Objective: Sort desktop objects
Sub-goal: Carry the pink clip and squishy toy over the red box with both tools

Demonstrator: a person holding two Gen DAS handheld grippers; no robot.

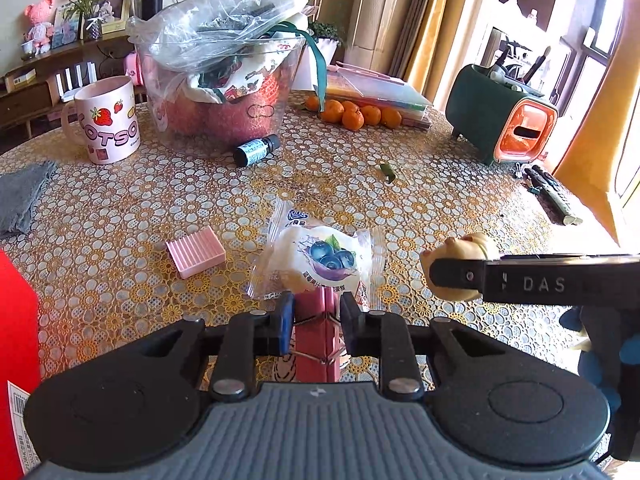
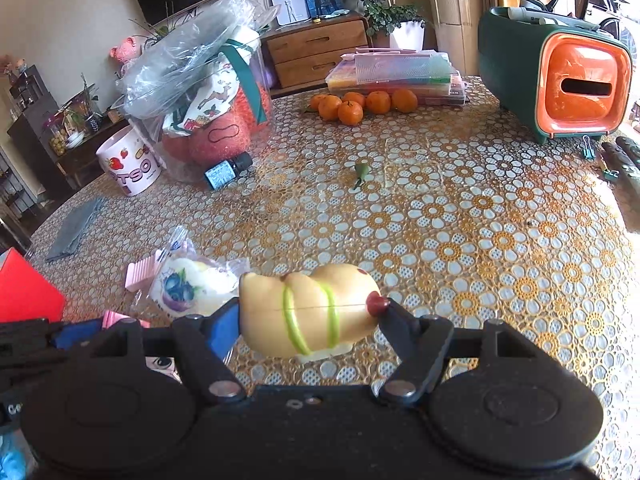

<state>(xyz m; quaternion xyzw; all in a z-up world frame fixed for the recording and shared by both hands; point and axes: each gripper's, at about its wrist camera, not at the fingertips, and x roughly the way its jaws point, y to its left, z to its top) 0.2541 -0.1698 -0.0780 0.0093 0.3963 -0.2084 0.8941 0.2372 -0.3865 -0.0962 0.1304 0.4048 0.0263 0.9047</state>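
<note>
The left tongs (image 1: 315, 314) are clamped on a pink folded card (image 1: 316, 344) that stands upright between the blue pads, just in front of the blueberry snack packet (image 1: 320, 260). The right tongs (image 2: 308, 314) grip a cream-yellow toy figure (image 2: 310, 312) with green bands, one finger at each end, held clear of the table (image 2: 480, 240) to the right of the snack packet; in the left wrist view the same toy shows at a black finger on the right.

Left of the snack packet lies a pink ribbed block (image 1: 196, 252), and further left a red box (image 1: 16, 340) at the table's edge and a grey cloth (image 1: 24, 196). Beyond the packet a small dark bottle (image 1: 256, 150) lies on its side against a clear tub (image 1: 224, 92) stuffed with plastic bags. A strawberry mug (image 1: 108, 120) stands left of the tub. Behind and right of the packet sit tangerines (image 1: 360, 114) beside flat colourful cases (image 1: 376, 94), and far right a green and orange holder (image 1: 504, 116).
</note>
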